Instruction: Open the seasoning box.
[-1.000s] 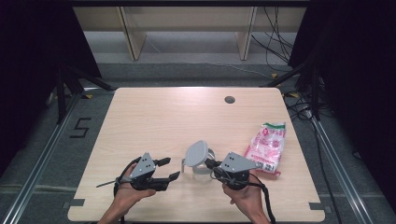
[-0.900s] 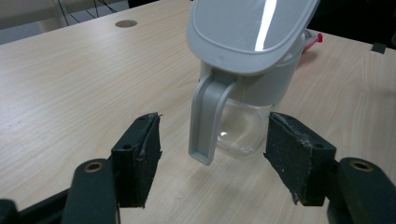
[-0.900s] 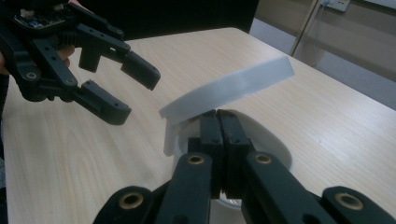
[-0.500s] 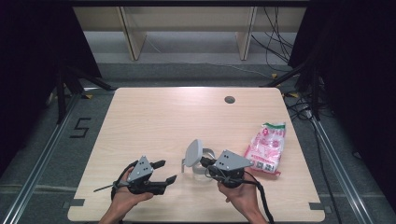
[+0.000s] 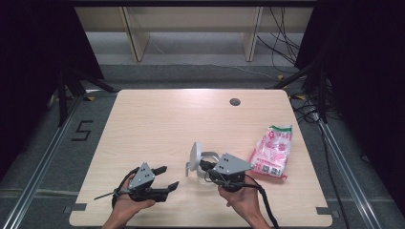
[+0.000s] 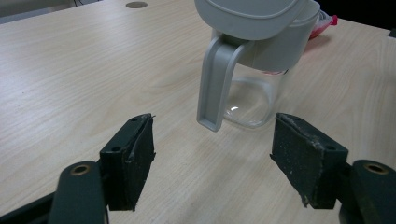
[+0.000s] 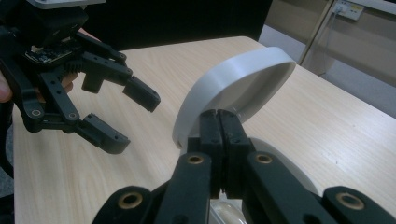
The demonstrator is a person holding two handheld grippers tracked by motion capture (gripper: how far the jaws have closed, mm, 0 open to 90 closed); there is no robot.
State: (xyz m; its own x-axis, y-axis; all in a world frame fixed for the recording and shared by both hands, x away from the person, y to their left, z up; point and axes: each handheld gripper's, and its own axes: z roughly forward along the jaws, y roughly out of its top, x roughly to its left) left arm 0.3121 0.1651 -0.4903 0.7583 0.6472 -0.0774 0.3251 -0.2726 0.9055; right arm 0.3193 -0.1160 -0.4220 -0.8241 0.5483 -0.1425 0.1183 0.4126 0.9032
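A clear pitcher (image 5: 206,168) with a grey handle (image 6: 215,79) stands near the table's front edge. Its grey lid (image 5: 195,153) is tipped up almost on edge. My right gripper (image 5: 204,165) is shut on the lid's rim (image 7: 243,79), with its jaws (image 7: 219,119) pressed together there. My left gripper (image 5: 168,176) lies to the pitcher's left, pointing at it. Its jaws have just been opening, and my left gripper (image 6: 214,140) holds nothing, a short way from the handle. From the right gripper view, the left gripper (image 7: 135,122) stands open beyond the lid.
A pink printed bag (image 5: 272,152) lies flat to the right of the pitcher, near the table's right edge. The wooden table (image 5: 167,124) has a round cable hole (image 5: 234,101) at the back. Shelving and cables stand beyond it.
The lid has been tipped up further by my right gripper, which shifted slightly left. My left gripper's jaws have spread wider and it has drawn back a little from the pitcher.
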